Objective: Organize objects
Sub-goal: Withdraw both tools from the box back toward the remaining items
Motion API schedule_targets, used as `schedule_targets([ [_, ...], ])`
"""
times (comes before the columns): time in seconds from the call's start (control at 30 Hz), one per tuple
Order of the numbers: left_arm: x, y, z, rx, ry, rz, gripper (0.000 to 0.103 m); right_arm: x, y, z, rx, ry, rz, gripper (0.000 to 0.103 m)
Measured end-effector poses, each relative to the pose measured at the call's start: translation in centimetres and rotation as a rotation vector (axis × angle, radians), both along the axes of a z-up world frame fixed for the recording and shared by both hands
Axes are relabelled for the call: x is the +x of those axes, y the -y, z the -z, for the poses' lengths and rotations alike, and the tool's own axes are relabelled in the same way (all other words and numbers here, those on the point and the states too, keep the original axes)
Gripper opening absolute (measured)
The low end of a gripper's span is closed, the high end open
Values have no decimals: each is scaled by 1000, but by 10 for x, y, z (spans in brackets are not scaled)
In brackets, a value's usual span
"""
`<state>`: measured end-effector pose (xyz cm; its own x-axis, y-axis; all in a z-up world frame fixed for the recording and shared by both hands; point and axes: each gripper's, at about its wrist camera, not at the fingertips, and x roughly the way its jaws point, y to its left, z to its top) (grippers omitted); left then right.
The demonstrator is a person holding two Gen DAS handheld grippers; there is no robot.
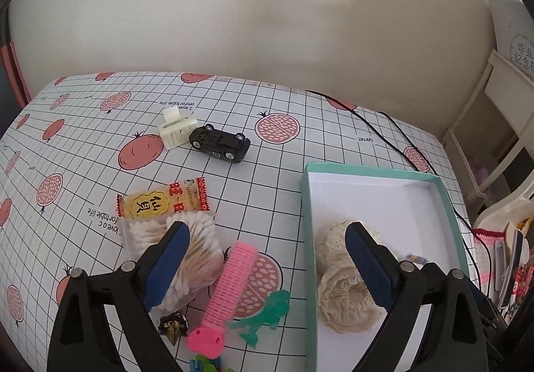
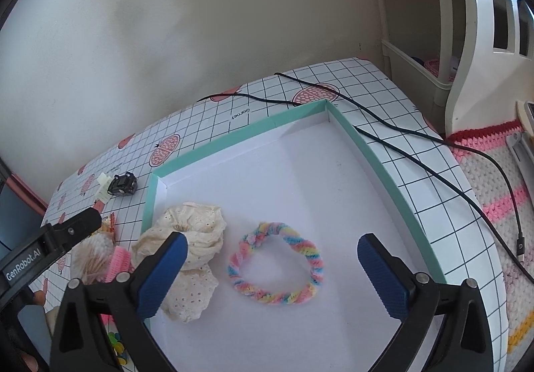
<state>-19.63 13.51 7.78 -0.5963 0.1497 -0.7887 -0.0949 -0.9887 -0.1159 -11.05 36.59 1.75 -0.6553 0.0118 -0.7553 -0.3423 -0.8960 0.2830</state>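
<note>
Left gripper (image 1: 267, 235): fingers spread wide, holding nothing; it hangs over the table's near part, one finger above the cotton swabs, the other above the box's left side.
Right gripper (image 2: 272, 250): fingers spread wide, empty, above the box interior; the pastel ring lies between them.
Box (image 2: 383, 168): shallow, teal rim, white inside, on the right part of the table (image 1: 100, 125).
Cream scrunchies (image 2: 193, 238): two lace ones, touching each other, at the box's near-left corner.
Pastel ring (image 2: 277, 263): twisted pink, blue and yellow fuzzy loop, flat on the box floor, just right of the scrunchies.
Cotton swabs (image 1: 200, 258): clear pack on the table left of the box.
Snack packet (image 1: 163, 200): yellow and red, touching the swab pack's far edge.
Pink hair roller (image 1: 227, 285): between the swabs and the box.
Green plastic figure (image 1: 267, 315): flat, just beside the roller's near end.
Toy car (image 1: 220, 143): black, upside down, toward the far edge.
White clip (image 1: 177, 130): touching the car's left end.
Black cable (image 2: 434, 151): runs along the table's right edge, outside the box.
</note>
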Motion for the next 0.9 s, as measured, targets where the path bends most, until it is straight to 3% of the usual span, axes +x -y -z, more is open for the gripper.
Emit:
schedule_targets([
  [0.5, 0, 5, 0, -8, 10, -14, 101, -1, -1, 0, 21, 12, 8, 103],
  [0.9, 27, 43, -33, -11, -38, 6, 101, 13, 22, -36, 43, -9, 7, 103],
])
